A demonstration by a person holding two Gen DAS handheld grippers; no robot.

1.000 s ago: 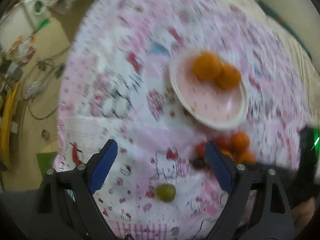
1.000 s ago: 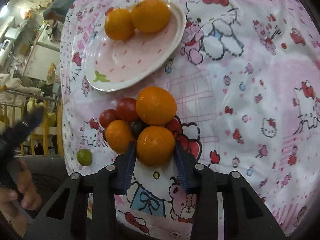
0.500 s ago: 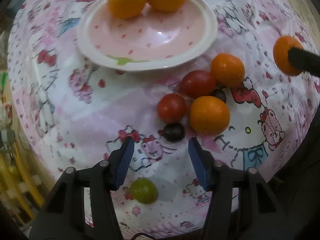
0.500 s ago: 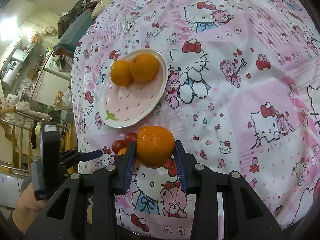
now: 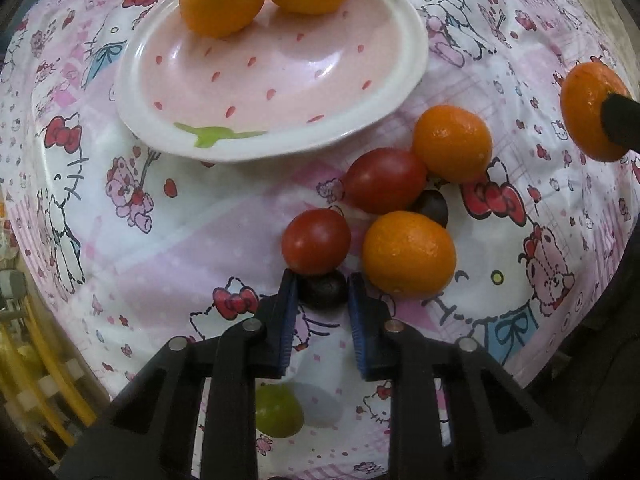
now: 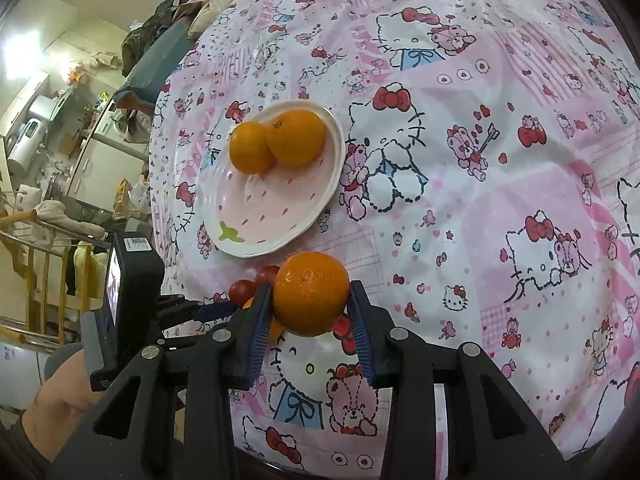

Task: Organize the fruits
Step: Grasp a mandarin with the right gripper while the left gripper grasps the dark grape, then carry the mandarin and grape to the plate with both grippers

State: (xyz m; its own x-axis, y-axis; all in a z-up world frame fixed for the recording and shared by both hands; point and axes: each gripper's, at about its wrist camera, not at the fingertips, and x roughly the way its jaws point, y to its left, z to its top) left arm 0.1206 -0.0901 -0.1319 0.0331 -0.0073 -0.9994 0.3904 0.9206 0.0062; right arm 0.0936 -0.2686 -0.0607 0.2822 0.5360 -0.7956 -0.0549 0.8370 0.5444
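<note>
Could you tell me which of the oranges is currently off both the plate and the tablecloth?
The orange clamped in the right hand-held gripper; two oranges sit on the plate, two others on the tablecloth.

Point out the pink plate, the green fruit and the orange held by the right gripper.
pink plate (image 5: 280, 68): left wrist view, bare pink middle of the dish.
green fruit (image 5: 278, 412): left wrist view, its visible top between the gripper's arms.
held orange (image 6: 311, 293): right wrist view, centre of the peel.
</note>
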